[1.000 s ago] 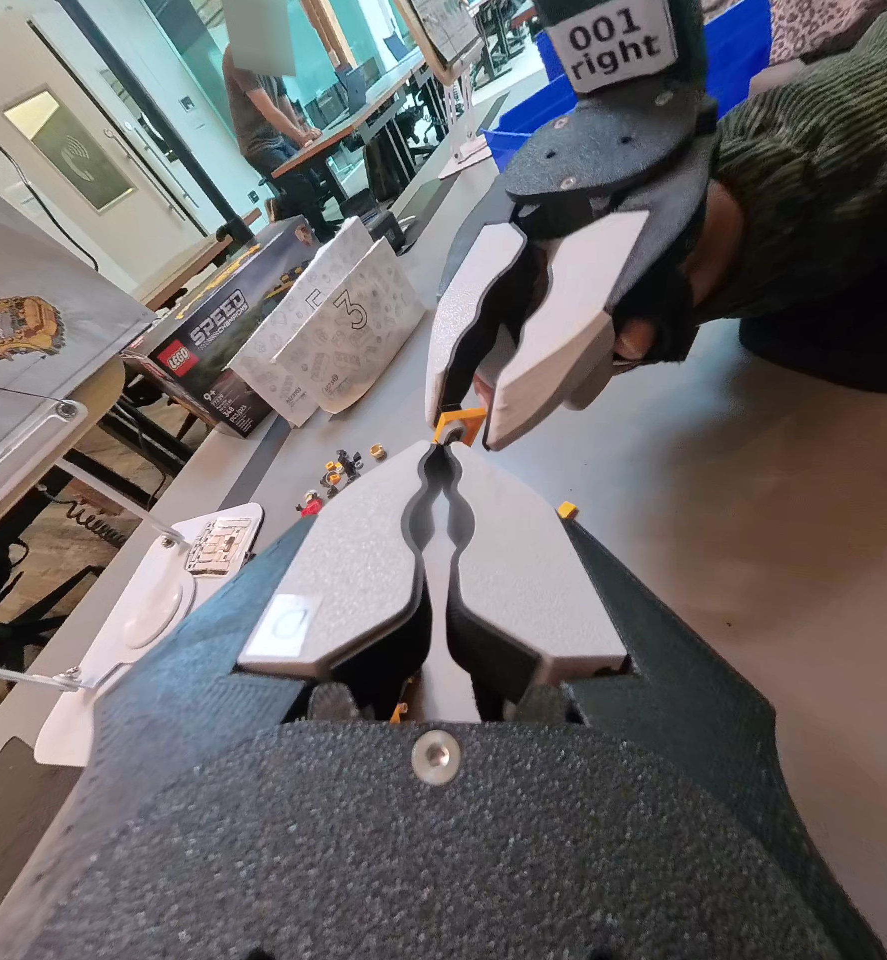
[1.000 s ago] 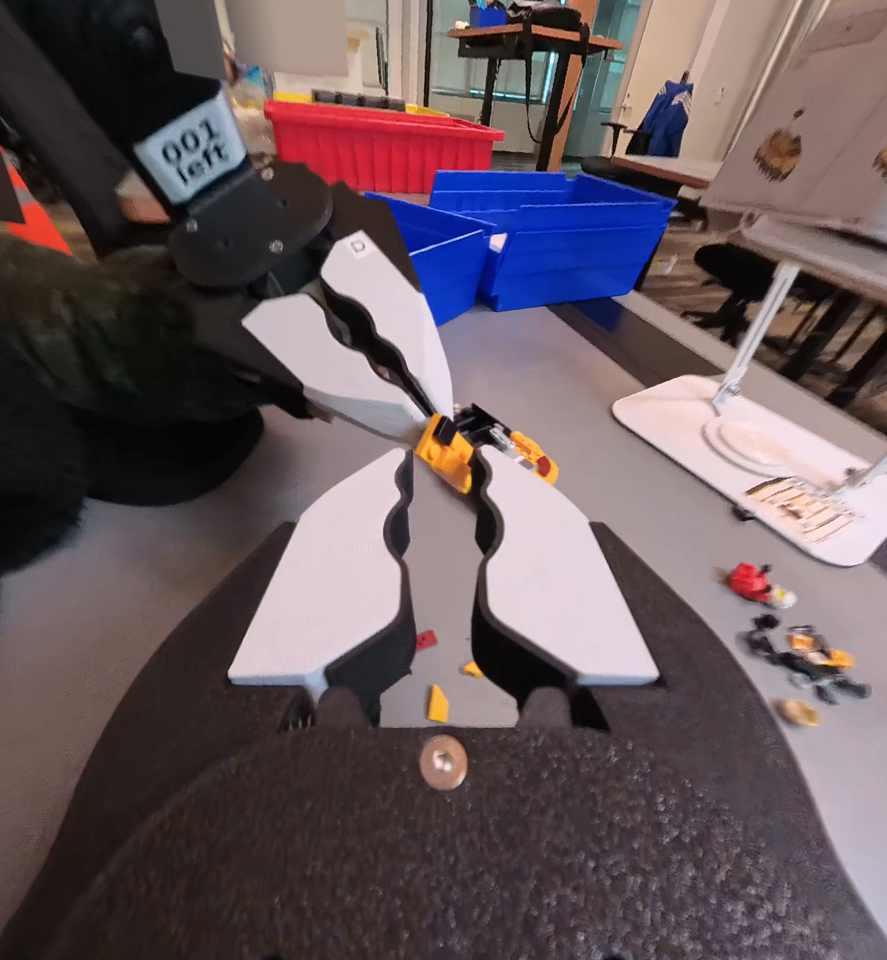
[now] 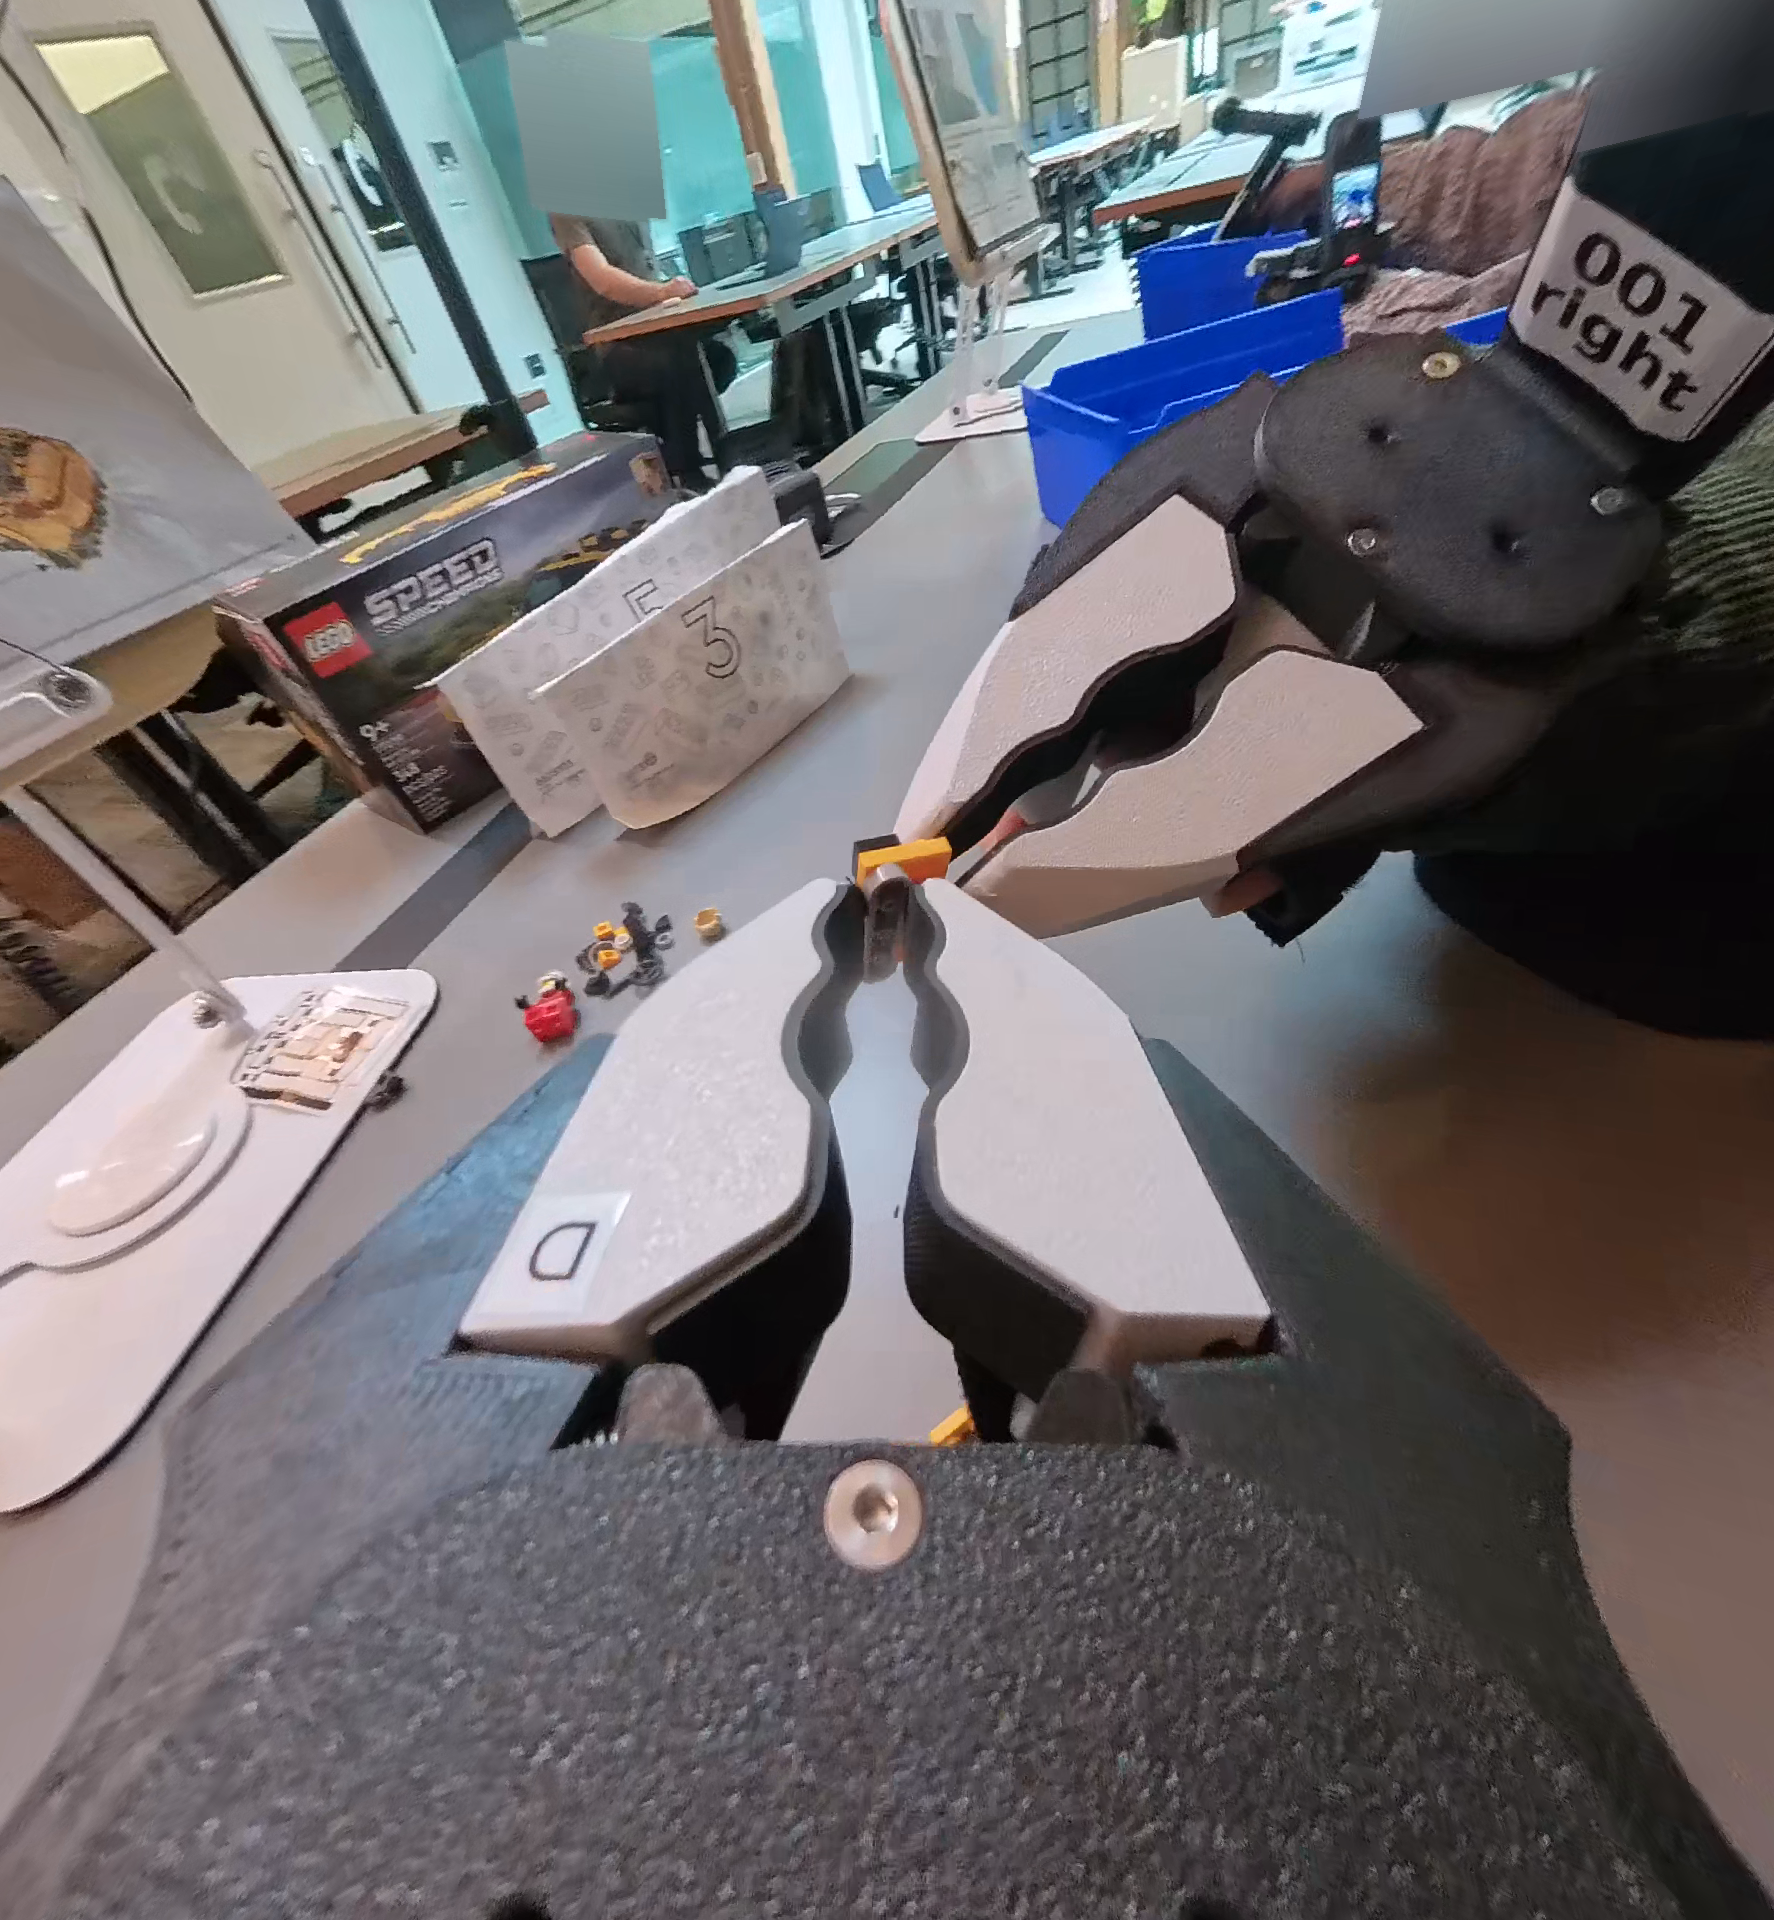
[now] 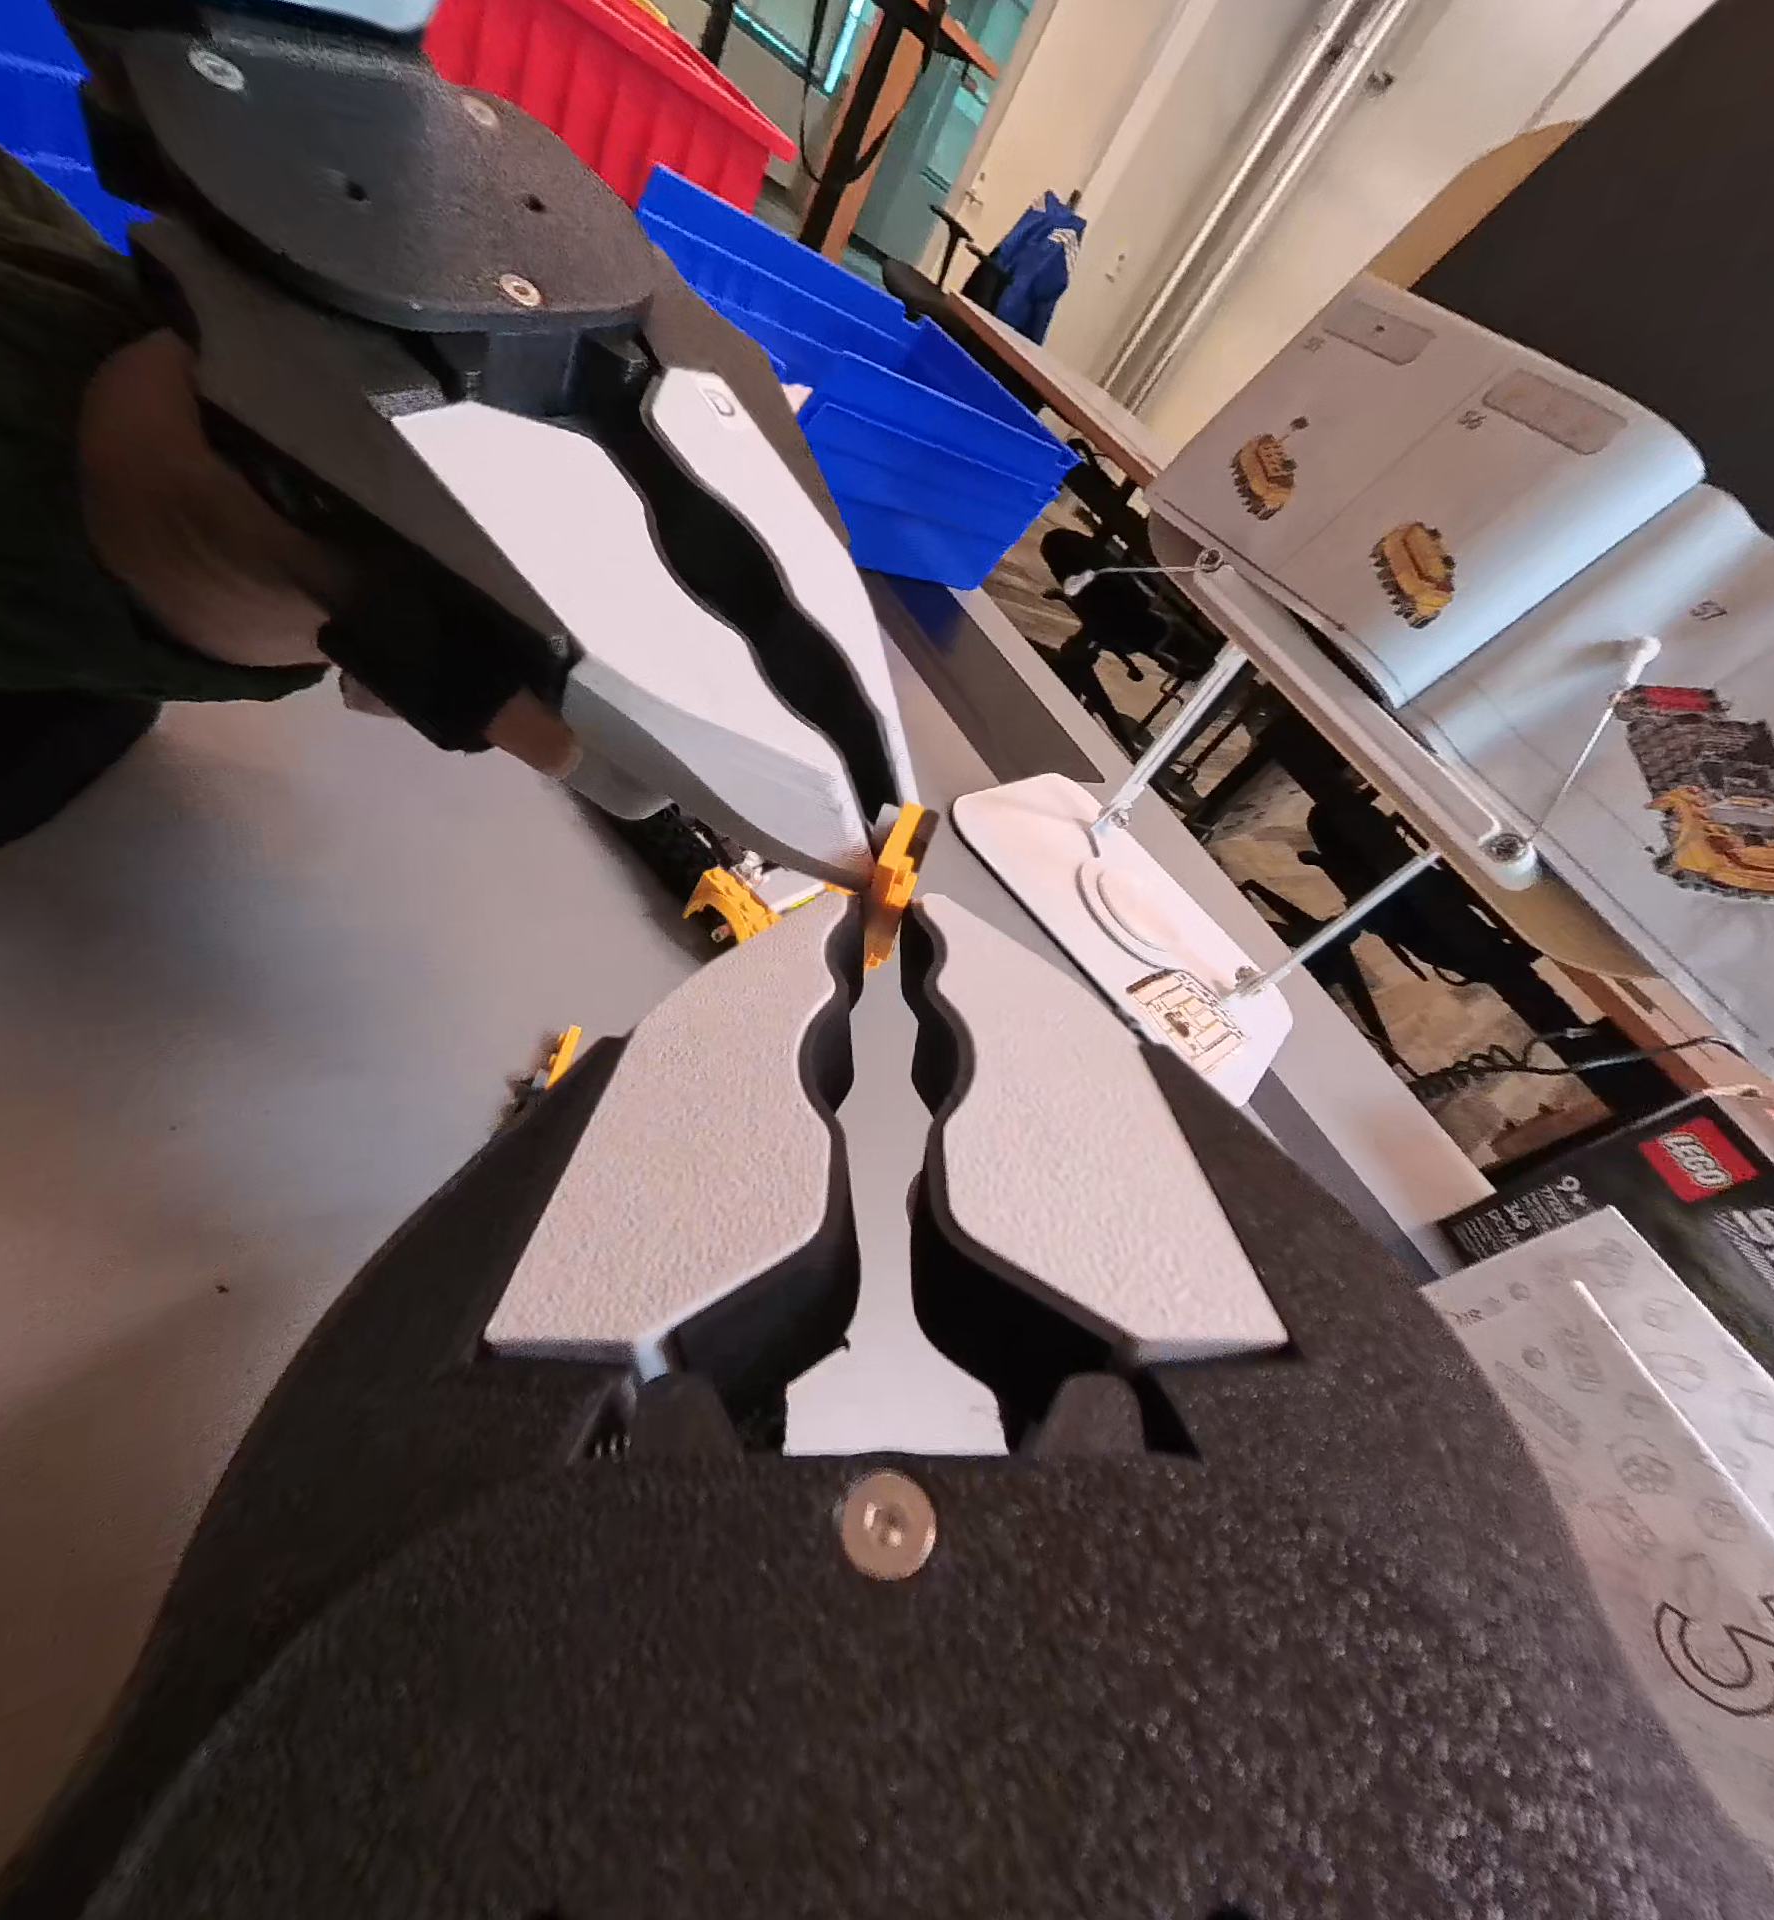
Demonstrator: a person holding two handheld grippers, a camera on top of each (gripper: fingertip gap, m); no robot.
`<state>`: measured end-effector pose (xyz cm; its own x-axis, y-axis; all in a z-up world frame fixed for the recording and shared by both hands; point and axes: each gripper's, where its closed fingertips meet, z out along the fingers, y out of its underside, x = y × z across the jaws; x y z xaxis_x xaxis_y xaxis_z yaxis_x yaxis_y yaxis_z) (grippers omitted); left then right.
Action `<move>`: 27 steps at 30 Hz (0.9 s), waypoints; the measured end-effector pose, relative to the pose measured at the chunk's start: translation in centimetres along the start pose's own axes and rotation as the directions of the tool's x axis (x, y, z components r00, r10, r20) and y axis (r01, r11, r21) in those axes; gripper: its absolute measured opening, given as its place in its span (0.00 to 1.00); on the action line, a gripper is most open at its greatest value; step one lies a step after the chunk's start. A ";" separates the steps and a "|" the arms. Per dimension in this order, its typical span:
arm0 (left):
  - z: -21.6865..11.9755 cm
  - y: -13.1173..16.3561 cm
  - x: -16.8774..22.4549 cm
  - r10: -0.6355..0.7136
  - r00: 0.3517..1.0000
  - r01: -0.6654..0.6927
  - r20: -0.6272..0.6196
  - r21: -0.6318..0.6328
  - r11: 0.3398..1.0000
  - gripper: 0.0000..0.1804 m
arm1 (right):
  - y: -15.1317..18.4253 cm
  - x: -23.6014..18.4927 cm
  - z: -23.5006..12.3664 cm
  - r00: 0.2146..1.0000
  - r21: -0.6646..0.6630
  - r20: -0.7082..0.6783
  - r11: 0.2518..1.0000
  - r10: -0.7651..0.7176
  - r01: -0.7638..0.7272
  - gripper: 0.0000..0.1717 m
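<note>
In the left wrist view my left gripper [image 3: 883,920] is shut on a small grey piece [image 3: 881,925]. That piece is joined to a small orange plate [image 3: 904,860]. My right gripper [image 3: 956,847] comes in from the right and pinches that plate. In the right wrist view my right gripper [image 4: 885,925] is shut on the orange piece [image 4: 893,873]. My left gripper [image 4: 875,831] meets it from the upper left. Both hold the small assembly just above the grey table [image 4: 239,987].
A partly built yellow car [image 4: 719,906] lies on the table behind the grippers. Loose small pieces [image 3: 623,940] and a red piece [image 3: 548,1013] lie near a white stand base [image 3: 135,1143]. A set box [image 3: 395,665], white bags [image 3: 696,686] and blue bins [image 4: 862,416] stand farther back. My two grippers' fingertips are within a few centimetres of each other.
My right gripper was open around the orange piece and has shut on it. My left gripper's tips, then fully together, now stand slightly apart on the grey piece. Both grippers have tilted.
</note>
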<state>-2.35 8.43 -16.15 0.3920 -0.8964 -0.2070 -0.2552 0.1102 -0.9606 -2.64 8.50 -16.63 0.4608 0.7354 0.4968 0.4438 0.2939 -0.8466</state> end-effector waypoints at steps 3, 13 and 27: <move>0.0 0.2 -0.2 0.021 0.999 -0.020 0.034 -0.028 0.999 0.04 | 0.2 0.2 0.1 1.000 -0.016 -0.026 1.000 0.009 -0.009 0.04; -0.7 -0.1 -0.4 0.011 1.000 -0.011 0.015 -0.024 1.000 0.04 | 0.2 0.3 0.3 0.997 0.008 0.012 0.997 0.075 -0.075 0.03; -0.5 2.4 1.3 -0.071 0.970 0.038 -0.231 -0.142 0.989 0.02 | 1.2 2.1 -0.7 0.945 0.000 0.162 0.958 0.283 -0.287 0.03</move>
<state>-2.86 7.35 -18.64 0.1944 -0.9768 -0.0901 -0.3626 0.0138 -0.9318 -0.61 9.95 -16.50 0.4368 0.8772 0.1994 0.2932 0.0707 -0.9534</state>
